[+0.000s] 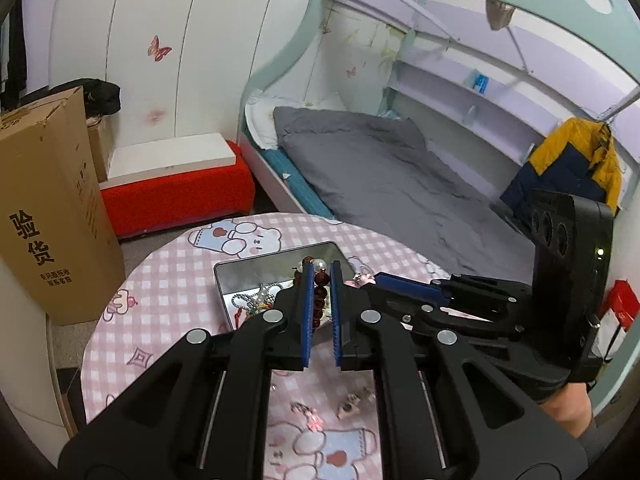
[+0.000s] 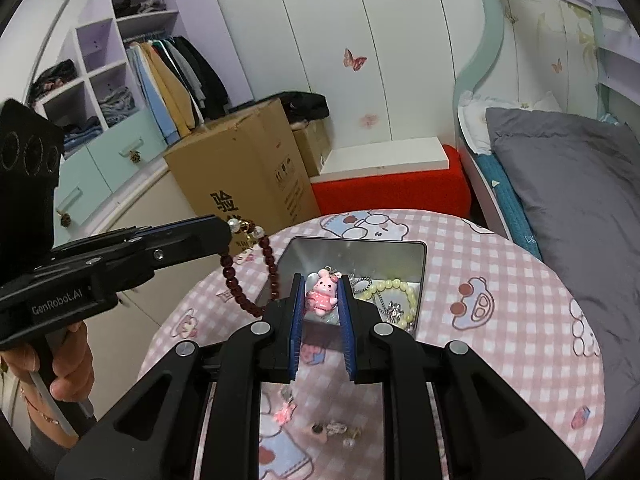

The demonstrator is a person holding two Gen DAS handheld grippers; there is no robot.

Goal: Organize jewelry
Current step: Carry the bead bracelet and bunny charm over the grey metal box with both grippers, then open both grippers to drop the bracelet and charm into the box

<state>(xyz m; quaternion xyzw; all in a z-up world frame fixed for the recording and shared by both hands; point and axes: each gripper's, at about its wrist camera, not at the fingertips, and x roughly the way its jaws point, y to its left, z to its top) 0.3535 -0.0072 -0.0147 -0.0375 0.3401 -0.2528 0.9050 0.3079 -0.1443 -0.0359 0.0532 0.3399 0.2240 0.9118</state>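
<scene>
Holding two pieces of jewelry clear of the round table (image 2: 520,280) at once: left gripper (image 2: 228,232) pinching a dark red bead bracelet (image 2: 272,264) near its pearl section, jaws nearly together on the strand; right gripper (image 2: 322,292) clamping a pink bunny charm (image 2: 321,296) between its blue pads. Hanging the bracelet as a long loop, long axis running roughly straight down from the pinch, lowest beads dropping behind the right gripper's frame beside the open metal tin (image 2: 416,276). Keeping the charm upright, head and small ring toward the fingertips, feet toward the camera, long axis along the fingers. Risking, by judgement, a snag of the dangling loop on the right gripper's frame, given how close the two tools are working; also risking a slip of the smooth beads from such a narrow pinch, or the rounded charm twisting out between the pads. Leaving a pale bead bracelet (image 2: 390,286) and silver chains (image 1: 250,300) already lying in the tin, with small pieces (image 2: 334,428) scattered on the cloth nearer the camera.
</scene>
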